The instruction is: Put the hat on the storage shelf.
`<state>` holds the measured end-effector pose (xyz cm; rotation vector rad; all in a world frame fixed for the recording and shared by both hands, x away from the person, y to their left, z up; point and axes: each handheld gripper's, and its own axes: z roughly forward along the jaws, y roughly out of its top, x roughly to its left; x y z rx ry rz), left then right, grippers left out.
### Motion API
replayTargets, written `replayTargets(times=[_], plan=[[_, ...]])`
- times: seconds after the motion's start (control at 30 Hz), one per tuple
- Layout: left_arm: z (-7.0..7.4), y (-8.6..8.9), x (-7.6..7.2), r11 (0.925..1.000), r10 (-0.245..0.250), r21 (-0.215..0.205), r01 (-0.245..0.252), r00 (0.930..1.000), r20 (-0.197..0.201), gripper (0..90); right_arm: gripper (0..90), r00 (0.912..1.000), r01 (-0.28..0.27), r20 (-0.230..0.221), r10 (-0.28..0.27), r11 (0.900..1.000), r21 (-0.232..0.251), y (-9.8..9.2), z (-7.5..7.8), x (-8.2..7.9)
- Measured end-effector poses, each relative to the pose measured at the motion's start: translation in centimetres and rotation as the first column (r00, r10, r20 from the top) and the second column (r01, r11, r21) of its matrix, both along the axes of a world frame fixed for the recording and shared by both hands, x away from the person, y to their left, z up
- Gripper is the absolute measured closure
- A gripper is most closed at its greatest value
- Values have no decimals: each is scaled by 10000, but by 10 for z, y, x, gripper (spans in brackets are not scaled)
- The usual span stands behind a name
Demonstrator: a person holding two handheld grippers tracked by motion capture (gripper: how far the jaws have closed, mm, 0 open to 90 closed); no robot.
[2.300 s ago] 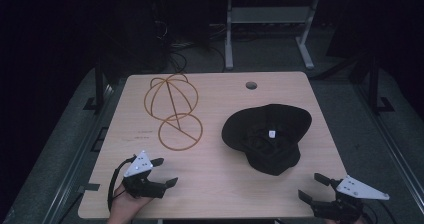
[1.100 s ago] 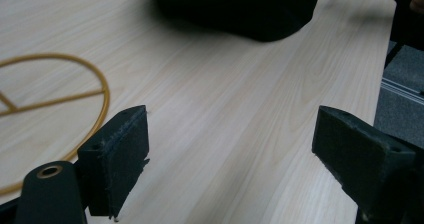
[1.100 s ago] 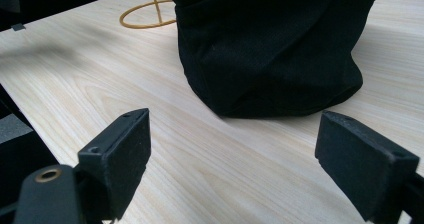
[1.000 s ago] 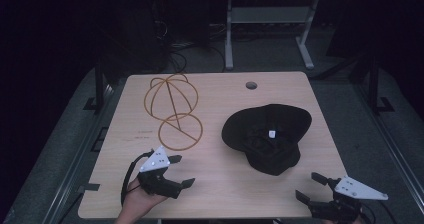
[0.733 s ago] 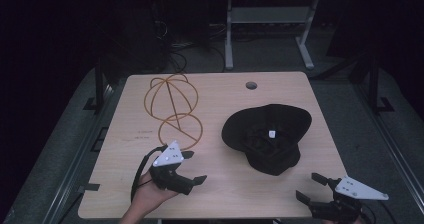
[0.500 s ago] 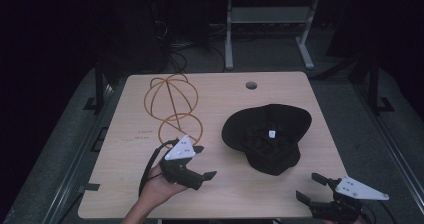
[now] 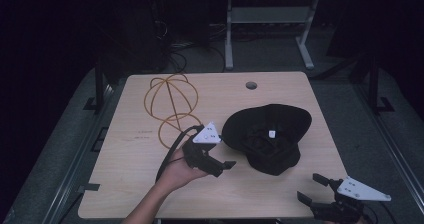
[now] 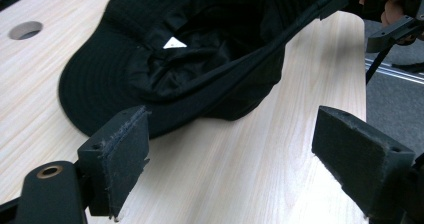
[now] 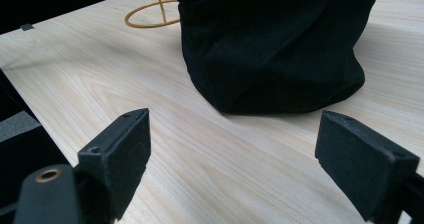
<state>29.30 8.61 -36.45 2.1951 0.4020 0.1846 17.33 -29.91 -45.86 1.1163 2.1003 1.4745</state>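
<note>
My left gripper point(image 7: 218, 160) has swung in from the table's point(image 7: 125, 184) near edge, jaws apart, beside the upturned black hat point(image 7: 267, 136) right of centre. Right gripper point(image 7: 312, 191) waits open.

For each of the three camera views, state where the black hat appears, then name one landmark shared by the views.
High view: black hat right of centre on the table.
Left gripper view: upper middle, inside facing up, beyond the open jaws.
Right gripper view: top centre, its crown resting on the wood.
Shared landmark: the light wooden table.
</note>
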Motion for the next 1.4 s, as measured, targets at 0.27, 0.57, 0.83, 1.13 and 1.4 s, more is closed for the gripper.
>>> replayTargets(times=[0.27,0.57,0.83,1.13,1.4], plan=[[-5,-23,8,9985,-258,484,259,9997,-41,154,142,10000,-6,-1,6,10000,62,-1,0,0],[-14,-43,19,9915,-375,1247,375,9993,-20,260,142,10000,-64,-68,65,9999,78,1,0,4],[-22,-50,26,9857,-742,1516,735,9972,-12,594,142,9998,-148,-93,148,9999,54,2,-1,6],[-15,-52,15,9874,-1218,1024,1208,9926,27,791,142,9998,-181,-2,181,9998,64,6,0,7],[-10,-48,10,9901,-1375,239,1380,9903,-193,850,142,9993,-168,330,161,9996,237,13,7,11]])
